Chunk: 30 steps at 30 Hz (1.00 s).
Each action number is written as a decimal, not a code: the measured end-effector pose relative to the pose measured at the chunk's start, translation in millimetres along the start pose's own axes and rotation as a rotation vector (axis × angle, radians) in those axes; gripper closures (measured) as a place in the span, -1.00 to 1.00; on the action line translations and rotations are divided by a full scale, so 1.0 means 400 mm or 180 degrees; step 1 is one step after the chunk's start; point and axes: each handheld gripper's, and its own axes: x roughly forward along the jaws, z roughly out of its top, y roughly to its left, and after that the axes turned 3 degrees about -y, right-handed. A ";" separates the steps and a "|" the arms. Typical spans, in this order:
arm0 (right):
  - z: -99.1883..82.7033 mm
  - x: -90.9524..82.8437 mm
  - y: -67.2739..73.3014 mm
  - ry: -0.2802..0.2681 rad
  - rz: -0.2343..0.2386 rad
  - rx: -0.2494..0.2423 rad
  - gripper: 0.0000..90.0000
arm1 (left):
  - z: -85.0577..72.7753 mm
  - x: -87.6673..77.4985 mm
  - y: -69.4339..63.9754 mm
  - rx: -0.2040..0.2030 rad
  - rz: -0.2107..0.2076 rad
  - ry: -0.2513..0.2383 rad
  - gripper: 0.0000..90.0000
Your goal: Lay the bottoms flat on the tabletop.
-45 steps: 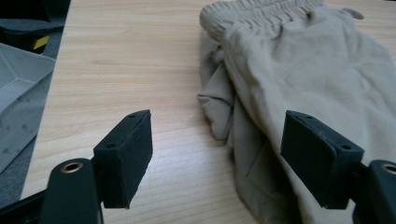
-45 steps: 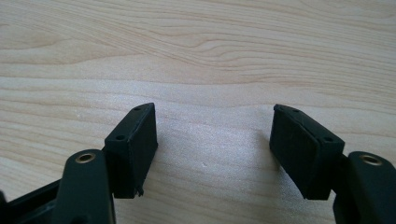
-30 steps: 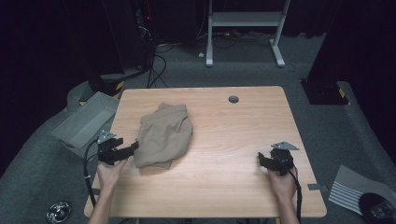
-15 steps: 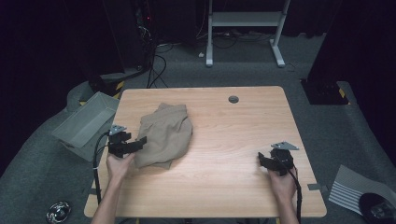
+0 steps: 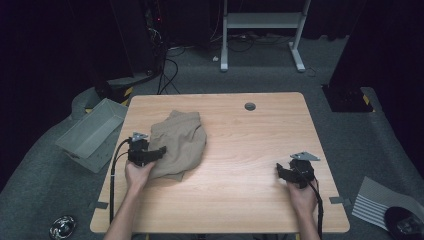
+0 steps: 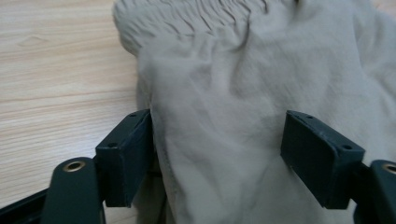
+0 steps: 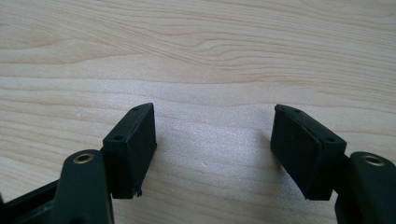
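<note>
A crumpled tan garment (image 5: 182, 140) lies on the left half of the wooden table (image 5: 250, 155). My left gripper (image 5: 161, 150) lies low over the garment's left edge. In the left gripper view the cloth (image 6: 224, 93) with its gathered waistband fills the gap of the left gripper (image 6: 217, 135). Its jaws have just been closing a little but still stand wide, with the pads not pressing. My right gripper (image 5: 279, 172) rests near the table's right front, open. In the right gripper view the right gripper (image 7: 215, 135) has bare wood between its jaws.
A grey bin (image 5: 92, 132) sits on the floor left of the table. A round cable hole (image 5: 250, 106) marks the table's far side. A white stand (image 5: 262, 30) and cables lie beyond it. A striped sheet (image 5: 380, 202) lies on the floor at right.
My left hand has moved right and slightly down, from beside the garment onto its left edge. The right hand has stayed in place.
</note>
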 end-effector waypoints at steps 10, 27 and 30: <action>0.000 0.000 0.000 0.0000 0.0000 0.0000 -0.31 | -0.007 0.032 -0.043 0.0234 -0.0001 0.0034 -0.26; 0.000 0.000 0.000 0.0000 0.0000 -0.0001 -0.31 | -0.009 0.077 -0.182 0.0546 -0.0238 0.0016 -0.18; 0.000 0.000 0.000 -0.0001 0.0000 -0.0006 -0.31 | -0.007 0.085 -0.215 0.0561 -0.0294 0.0030 -0.18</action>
